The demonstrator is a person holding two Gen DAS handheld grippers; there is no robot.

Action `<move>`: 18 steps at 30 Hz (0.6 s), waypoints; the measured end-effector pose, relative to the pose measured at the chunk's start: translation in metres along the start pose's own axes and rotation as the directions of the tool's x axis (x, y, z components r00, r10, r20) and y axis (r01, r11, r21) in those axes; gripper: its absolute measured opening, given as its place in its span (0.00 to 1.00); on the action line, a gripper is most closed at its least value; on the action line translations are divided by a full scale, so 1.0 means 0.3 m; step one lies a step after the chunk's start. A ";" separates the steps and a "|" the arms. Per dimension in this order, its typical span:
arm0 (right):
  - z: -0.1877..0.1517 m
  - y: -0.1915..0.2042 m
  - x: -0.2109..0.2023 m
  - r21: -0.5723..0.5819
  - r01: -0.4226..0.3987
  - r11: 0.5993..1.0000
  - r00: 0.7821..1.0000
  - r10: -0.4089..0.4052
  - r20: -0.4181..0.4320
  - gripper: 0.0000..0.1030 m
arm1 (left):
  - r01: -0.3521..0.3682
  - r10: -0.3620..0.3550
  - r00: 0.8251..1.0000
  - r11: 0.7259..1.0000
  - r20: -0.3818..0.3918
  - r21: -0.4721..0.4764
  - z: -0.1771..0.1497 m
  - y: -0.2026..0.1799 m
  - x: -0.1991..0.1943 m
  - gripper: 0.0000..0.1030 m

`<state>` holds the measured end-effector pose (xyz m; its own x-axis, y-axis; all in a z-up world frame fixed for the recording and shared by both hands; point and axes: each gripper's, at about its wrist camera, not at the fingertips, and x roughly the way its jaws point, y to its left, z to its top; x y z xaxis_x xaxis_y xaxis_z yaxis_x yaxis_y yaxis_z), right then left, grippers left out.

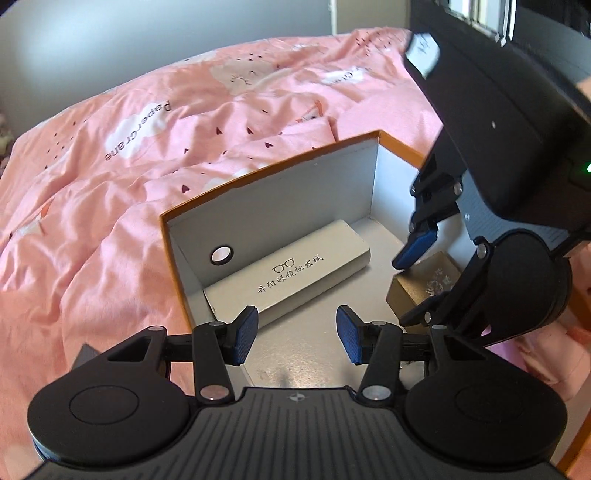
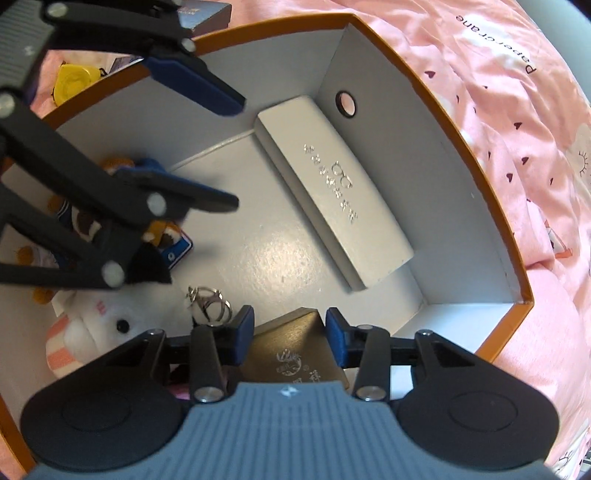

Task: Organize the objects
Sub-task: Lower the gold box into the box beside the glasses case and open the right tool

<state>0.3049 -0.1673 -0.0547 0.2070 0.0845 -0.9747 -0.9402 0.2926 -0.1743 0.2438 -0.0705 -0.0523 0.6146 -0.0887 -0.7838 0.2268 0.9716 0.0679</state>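
An orange-rimmed cardboard box [image 1: 258, 171] with a white inside lies on a pink bedspread. A long white glasses case [image 1: 291, 273] rests along its far wall. My left gripper [image 1: 297, 336] hangs open over the box floor with nothing between its blue pads. In the right wrist view the same left gripper [image 2: 234, 153] reaches in from the upper left. My right gripper [image 2: 290, 339] points steeply down, shut on a small gold box [image 2: 291, 347] whose sides meet both pads. The gold box [image 1: 424, 291] sits by the box's right wall.
On the box floor [image 2: 258, 258] lie a metal keyring [image 2: 208, 304], a white plush toy [image 2: 96, 325] and a blue-and-brown plush [image 2: 162, 236] under the left gripper's arms. A yellow object [image 2: 75, 79] and a dark flat box [image 2: 207, 14] lie outside the rim [image 2: 461, 129].
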 end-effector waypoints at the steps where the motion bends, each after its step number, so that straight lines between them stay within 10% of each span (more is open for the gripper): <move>1: -0.007 0.003 -0.001 -0.010 0.002 1.000 1.000 -0.003 -0.010 0.42 | 0.001 -0.001 1.000 1.000 0.007 -0.014 -0.002 0.004 -0.006 0.57; 10: -0.016 0.061 -0.016 -0.055 0.043 0.998 0.999 -0.043 -0.013 0.43 | 0.012 -0.009 0.999 0.998 0.050 -0.059 -0.016 0.021 -0.057 0.57; 18: -0.042 0.166 -0.131 0.147 0.219 0.965 0.968 -0.233 0.089 0.46 | 0.018 -0.013 0.998 0.997 0.069 -0.070 -0.034 0.019 -0.120 0.57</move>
<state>0.2464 -0.1680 -0.0269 0.4436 0.0985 -0.8908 -0.8221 0.4405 -0.3607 0.2153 -0.0595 -0.0301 0.6622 -0.1163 -0.7402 0.1842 0.9828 0.0104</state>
